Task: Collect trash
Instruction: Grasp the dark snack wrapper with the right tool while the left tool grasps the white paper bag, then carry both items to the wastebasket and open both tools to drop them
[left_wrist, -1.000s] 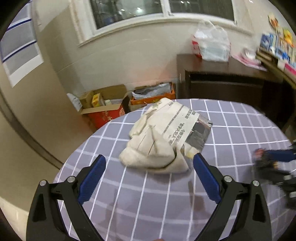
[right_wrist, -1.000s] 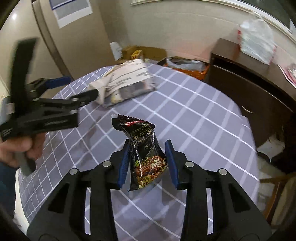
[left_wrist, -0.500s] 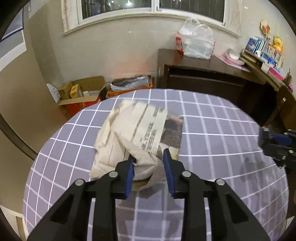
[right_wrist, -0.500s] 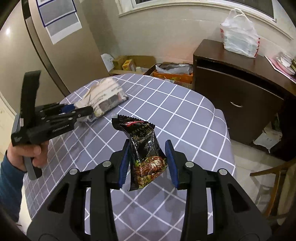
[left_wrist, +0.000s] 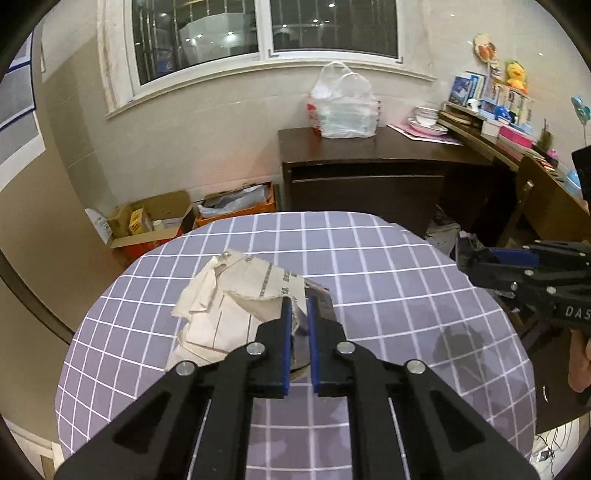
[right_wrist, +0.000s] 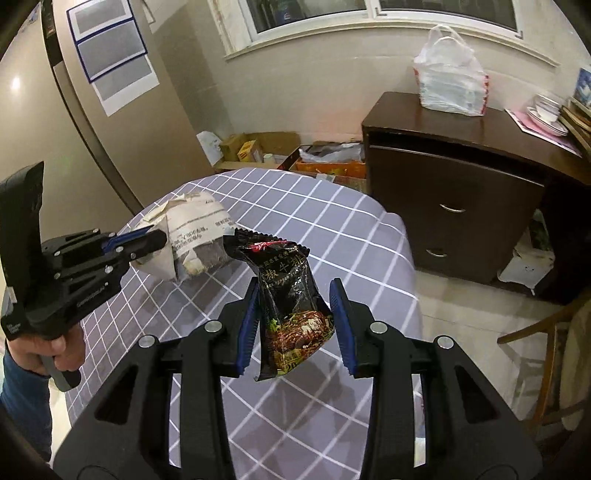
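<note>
The left wrist camera is looking down its fingers across the checked table (left_wrist: 369, 266) toward the window wall, close above it. The right wrist camera is looking from the table's right edge (right_wrist: 369, 229). Both are sharing the table and dark cabinet (left_wrist: 362, 177).

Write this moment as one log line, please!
left tongs: shut on crumpled newspaper | right tongs: shut on black snack wrapper | checked tablecloth

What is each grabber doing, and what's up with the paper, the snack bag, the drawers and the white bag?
left gripper: shut, pinching the paper.
right gripper: shut on the snack packet.
crumpled newspaper: crumpled, on the table.
snack packet: held upright above the table.
cabinet drawers: closed.
white plastic bag: upright, handles up.
</note>
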